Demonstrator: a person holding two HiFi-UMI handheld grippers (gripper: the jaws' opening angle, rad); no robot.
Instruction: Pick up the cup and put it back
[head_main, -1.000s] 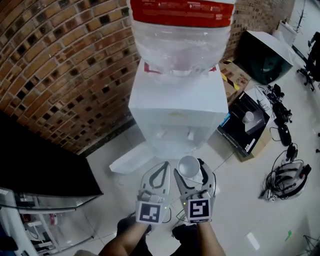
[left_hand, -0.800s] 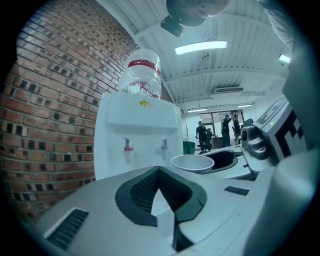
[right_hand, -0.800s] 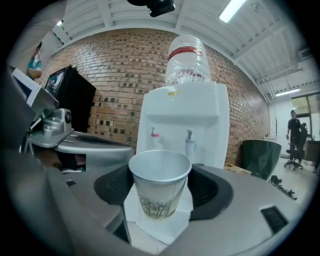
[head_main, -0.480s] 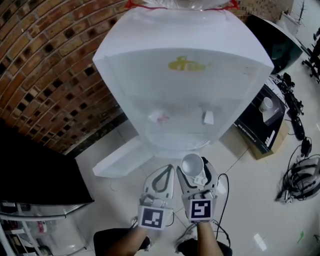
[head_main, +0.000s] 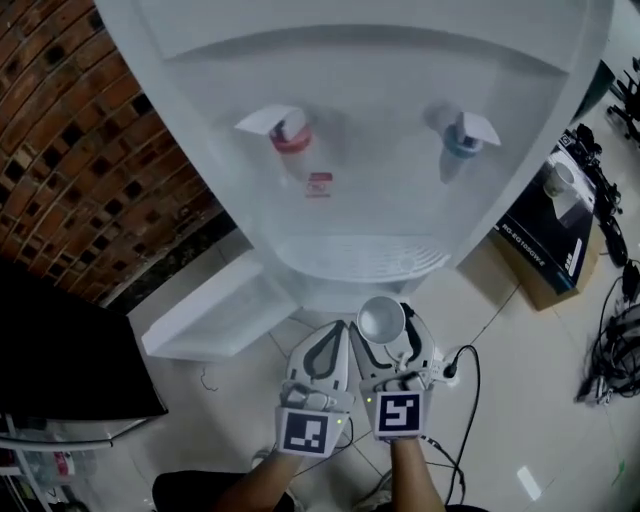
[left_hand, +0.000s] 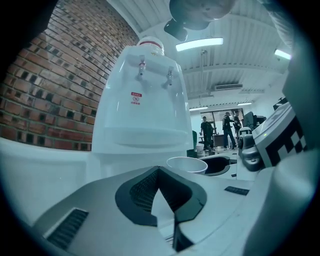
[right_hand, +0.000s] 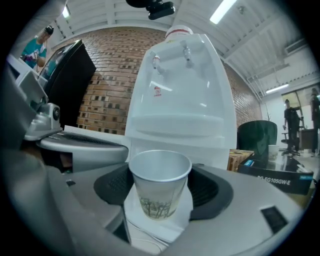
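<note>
**A:** Starting with the head view, how many cups are there?

**B:** Two. One white cup (head_main: 380, 318) sits upright in the right gripper (head_main: 384, 328), just below the drip tray (head_main: 350, 258) of the water dispenser (head_main: 380, 180). The jaws stand wide, pressing the cup from both sides. A second cup (head_main: 556, 178) stands on the black box (head_main: 545, 235) at the right, well apart.

**A:** And the left gripper?

**B:** The left gripper (head_main: 337, 330) is just beside the right one, jaws together and holding nothing. The dispenser has two taps, a red tap (head_main: 290, 135) and a blue tap (head_main: 462, 135). One white panel (head_main: 205, 320) juts out at the dispenser's foot, with a brick wall (head_main: 80, 150) behind it. A black cabinet (head_main: 60, 350) is on the left. Cables (head_main: 620, 340) lie on the floor at the right, and a plug (head_main: 450, 372) is near the right gripper.

**A:** The left gripper view?

**B:** Its two jaws meet at the tips with nothing between them. The cup's rim shows to the right. Both taps are overhead. A few people (left_hand: 220, 131) stand far off under ceiling lights (left_hand: 199, 44).

**A:** The right gripper view?

**B:** The cup fills the middle, mouth up, with a tree-like print low on its side and a pad touching each flank. The dispenser's front stands right ahead of it. One person (right_hand: 37, 47) is at the upper left and another person (right_hand: 290, 120) is at the far right.
</note>
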